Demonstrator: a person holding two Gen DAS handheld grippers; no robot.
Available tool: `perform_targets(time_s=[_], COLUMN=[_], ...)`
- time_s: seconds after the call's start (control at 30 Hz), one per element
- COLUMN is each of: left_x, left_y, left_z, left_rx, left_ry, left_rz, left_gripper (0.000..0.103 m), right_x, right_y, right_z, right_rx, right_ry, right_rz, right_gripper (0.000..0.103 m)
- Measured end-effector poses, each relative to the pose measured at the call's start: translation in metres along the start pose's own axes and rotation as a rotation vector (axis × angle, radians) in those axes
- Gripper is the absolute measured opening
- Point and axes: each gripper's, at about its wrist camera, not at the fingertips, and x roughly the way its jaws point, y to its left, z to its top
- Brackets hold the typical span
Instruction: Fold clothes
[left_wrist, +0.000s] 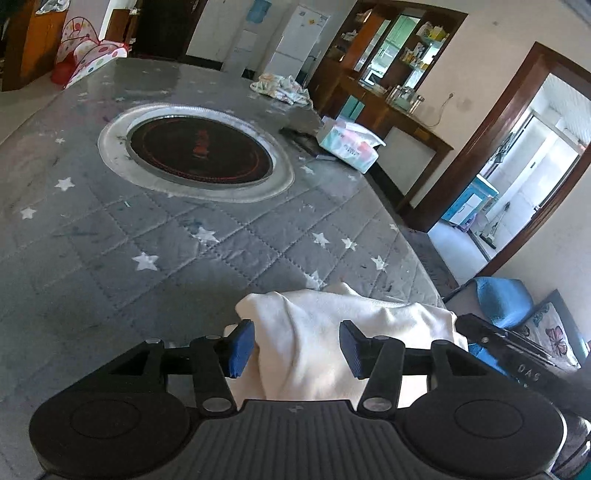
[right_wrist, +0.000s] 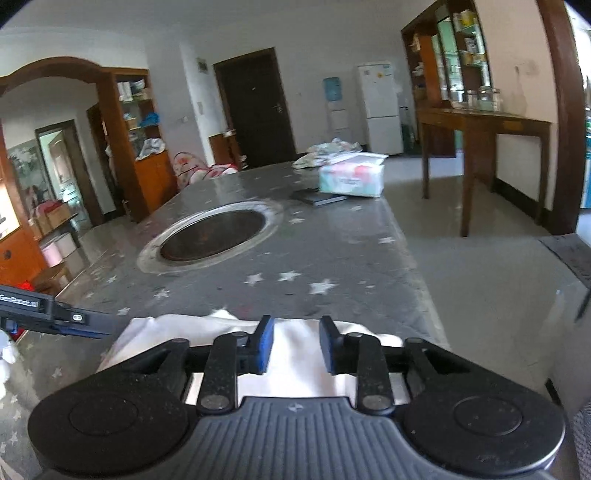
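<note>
A white garment (left_wrist: 332, 325) lies bunched at the near edge of the grey star-patterned table (left_wrist: 147, 229). My left gripper (left_wrist: 297, 345) is open, its blue pads on either side of a raised fold of the cloth, not clamping it. In the right wrist view the same white garment (right_wrist: 295, 350) lies under my right gripper (right_wrist: 295, 345), which is open with a gap between its blue pads. The left gripper's body (right_wrist: 48, 314) shows at the left of the right wrist view, and the right gripper's body (left_wrist: 517, 354) at the right of the left wrist view.
A round black hotplate (left_wrist: 199, 151) in a glass ring is set in the table's middle. A tissue pack (left_wrist: 351, 144), a dark flat item (right_wrist: 319, 197) and a patterned cloth pile (left_wrist: 284, 88) lie at the far right end. A wooden side table (right_wrist: 480, 129) stands to the right.
</note>
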Motion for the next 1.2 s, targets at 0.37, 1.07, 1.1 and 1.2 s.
perform_targets(time_s=[0.37, 1.07, 1.1, 1.2], left_x=[0.032, 0.017, 0.017, 0.013], left_y=[-0.001, -0.022, -0.021, -0.019], left_z=[0.0, -0.016, -0.017, -0.02], left_rx=[0.003, 0.092, 0.091, 0.091], left_ry=[0.027, 0.001, 0.003, 0.0], left_rz=[0.026, 0.054, 0.056, 0.06], left_gripper=[0.055, 0.075, 0.076, 0.077], right_x=[0.053, 0.04, 0.038, 0.028], right_y=[0.017, 0.039, 0.04, 0.045], right_z=[-0.006, -0.02, -0.019, -0.02], right_rx=[-0.033, -0.11, -0.115, -0.132], right_ry=[0.066, 0.075, 0.072, 0.06], right_rz=[-0.014, -0.019, -0.018, -0.008], right_gripper=[0.04, 0.055, 0.055, 0.056])
